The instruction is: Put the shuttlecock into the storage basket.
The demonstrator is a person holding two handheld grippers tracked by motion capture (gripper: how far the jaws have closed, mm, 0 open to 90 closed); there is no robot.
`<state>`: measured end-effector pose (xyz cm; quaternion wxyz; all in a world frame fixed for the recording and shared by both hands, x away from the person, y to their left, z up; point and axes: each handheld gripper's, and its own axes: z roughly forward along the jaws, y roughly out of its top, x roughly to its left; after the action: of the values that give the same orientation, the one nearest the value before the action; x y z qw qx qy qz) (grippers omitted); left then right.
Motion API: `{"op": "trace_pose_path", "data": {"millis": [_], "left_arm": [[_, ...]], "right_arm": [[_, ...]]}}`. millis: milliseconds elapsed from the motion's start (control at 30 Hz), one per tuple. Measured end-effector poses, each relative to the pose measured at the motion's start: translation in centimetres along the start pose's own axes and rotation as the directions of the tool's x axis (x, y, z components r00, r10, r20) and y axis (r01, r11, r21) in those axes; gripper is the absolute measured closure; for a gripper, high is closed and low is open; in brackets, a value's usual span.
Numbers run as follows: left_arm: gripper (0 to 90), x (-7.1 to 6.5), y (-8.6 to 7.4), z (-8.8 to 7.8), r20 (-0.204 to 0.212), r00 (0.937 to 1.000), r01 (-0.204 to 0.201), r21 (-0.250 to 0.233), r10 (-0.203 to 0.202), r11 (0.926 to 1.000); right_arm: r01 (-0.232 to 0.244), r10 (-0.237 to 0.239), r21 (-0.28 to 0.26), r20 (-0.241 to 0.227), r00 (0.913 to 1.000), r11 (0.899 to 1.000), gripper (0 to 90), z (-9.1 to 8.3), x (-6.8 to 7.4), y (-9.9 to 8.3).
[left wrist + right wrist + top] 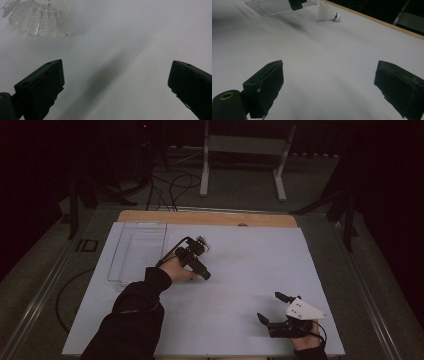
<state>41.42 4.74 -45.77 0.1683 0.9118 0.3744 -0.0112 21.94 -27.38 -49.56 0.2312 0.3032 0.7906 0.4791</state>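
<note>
- One shuttlecock (327,13) lying on its side on the white desk (250,265), at 2 o'clock just beside the clear tray (137,251).
- Left hand-held gripper (202,240) near it, jaws spread wide; right hand-held gripper (268,307) well apart at 5 o'clock, also spread, empty.
- Probably very light, feathers fragile; better to pinch the firm cork end.

Beyond the left gripper's fingers (42,85), the shuttlecock (42,20) is cut off by the top edge, its cork out of frame.
</note>
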Motion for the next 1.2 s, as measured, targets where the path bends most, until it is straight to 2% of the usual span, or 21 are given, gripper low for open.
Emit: {"op": "trace_pose_path", "data": {"millis": [67, 200, 267, 300, 367, 500, 633, 700, 833, 933, 1033, 1100, 1133, 1167, 1200], "left_arm": [[2.2, 0.2, 0.3, 0.1, -0.006, 0.9999, 0.01, 0.0, -0.01, 1.0], [3.9, 0.9, 1.0, -0.2, 0.01, 0.9971, 0.076, -0.036, -0.075, 0.9965], [6.8, 1.0, 1.1, -0.3, 0.014, 0.996, 0.088, -0.047, -0.088, 0.995], [6.8, 1.3, 1.3, -0.4, -0.002, 0.9945, 0.105, -0.057, -0.105, 0.9929], [10.7, 1.5, 1.5, -0.4, -0.004, 0.9928, 0.119, -0.064, -0.12, 0.9908], [18.4, 1.8, 1.8, -0.1, 0.002, 0.9924, 0.123, -0.06, -0.123, 0.9906], [24.1, 2.0, 2.1, 0.5, -0.033, 0.9882, 0.148, -0.056, -0.15, 0.9875], [25.4, 2.3, 2.2, 0.8, -0.023, 0.9871, 0.157, -0.058, -0.159, 0.9859], [34.8, 2.6, 2.4, 1.3, -0.021, 0.986, 0.164, -0.067, -0.165, 0.9842], [41.1, 2.9, 2.5, 1.6, -0.014, 0.9824, 0.185, -0.078, -0.186, 0.9797], [43.6, 3.0, 2.7, 2.1, -0.024, 0.9796, 0.197, -0.087, -0.199, 0.9766], [45.1, 3.1, 2.8, 2.5, -0.043, 0.9755, 0.211, -0.09, -0.216, 0.9733], [46.0, 3.2, 2.8, 2.6, -0.049, 0.9761, 0.207, -0.084, -0.212, 0.9747], [47.0, 3.2, 2.9, 2.8, -0.054, 0.9741, 0.215, -0.086, -0.22, 0.9729], [47.8, 3.3, 2.9, 2.9, -0.044, 0.9744, 0.216, -0.089, -0.22, 0.9723]], "right_arm": [[0.001, -0.001, 0.0, 0.0, 1.0, 1.0, 8.8, 0.0, 0.0, 0.0], [0.001, -0.001, 0.001, -0.004, 1.0, 1.0, 8.8, 0.1, 0.0, 0.0], [0.0, 0.0, 0.0, -0.004, 1.0, 1.0, 8.8, 0.1, 0.0, 0.0], [0.0, 0.0, 0.0, -0.004, 1.0, 1.0, 8.8, 0.1, 0.0, 0.0], [0.003, -0.003, -0.001, -0.004, 1.0, 1.0, 8.8, 0.0, 0.0, 0.0], [0.002, -0.002, -0.001, -0.008, 1.0, 1.0, 8.8, 0.1, 0.1, 0.0], [0.002, -0.002, -0.002, -0.008, 1.0, 1.0, 8.9, 0.0, 0.1, 0.0], [0.001, -0.001, 0.0, -0.01, 1.0, 1.0, 8.8, 0.1, 0.1, 0.0], [0.001, -0.001, -0.002, -0.011, 0.9999, 1.0, 8.8, 0.0, 0.1, 0.0], [-0.005, 0.005, -0.001, -0.013, 0.9999, 1.0, 8.8, 0.1, 0.0, 0.0], [-0.005, 0.005, 0.003, -0.014, 0.9999, 1.0, 8.8, 0.1, 0.1, -0.1], [-0.003, 0.003, 0.001, -0.015, 0.9999, 1.0, 8.9, 0.1, 0.1, 0.0], [-0.002, 0.002, 0.0, -0.014, 0.9999, 1.0, 8.9, 0.0, 0.1, 0.0], [-0.002, 0.002, -0.001, -0.014, 0.9999, 1.0, 8.9, 0.0, 0.1, 0.0], [-0.004, 0.004, 0.0, -0.014, 0.9999, 1.0, 8.9, 0.0, 0.1, -0.1]]}}
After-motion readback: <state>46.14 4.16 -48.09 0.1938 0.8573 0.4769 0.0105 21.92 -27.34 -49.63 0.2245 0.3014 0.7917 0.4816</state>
